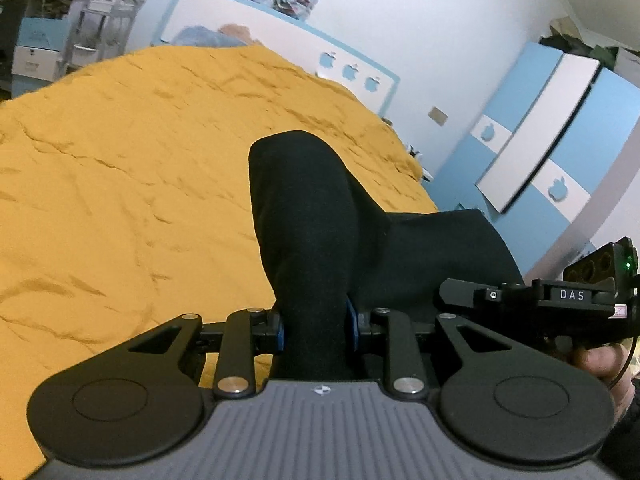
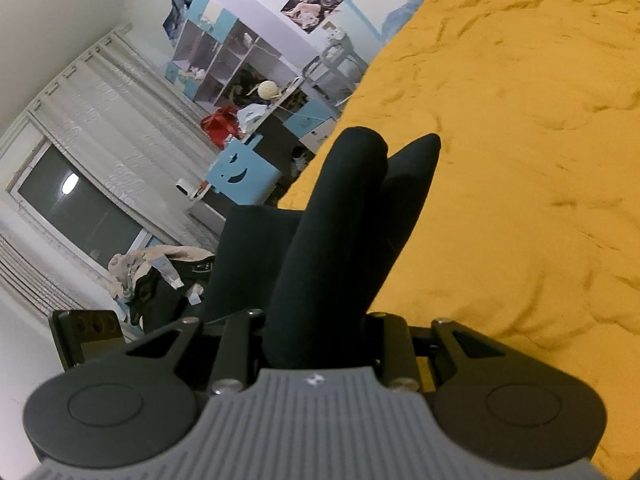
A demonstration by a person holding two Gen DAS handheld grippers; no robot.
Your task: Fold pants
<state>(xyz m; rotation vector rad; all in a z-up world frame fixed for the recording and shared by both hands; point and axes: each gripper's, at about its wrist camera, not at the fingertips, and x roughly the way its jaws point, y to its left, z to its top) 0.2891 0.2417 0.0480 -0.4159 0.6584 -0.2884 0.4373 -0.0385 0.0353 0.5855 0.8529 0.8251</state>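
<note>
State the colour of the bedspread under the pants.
Mustard yellow bedspread, plain and wrinkled; the left wrist view shows it best.

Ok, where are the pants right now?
The black pants are pinched in both grippers, left gripper and right gripper, and held over the near edge of the yellow bedspread, which spreads behind them in both wrist views.

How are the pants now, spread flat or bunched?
Bunched: the pants rise in thick black rolls from each hand-held gripper's pinch, left and right, above the bedspread.
</note>
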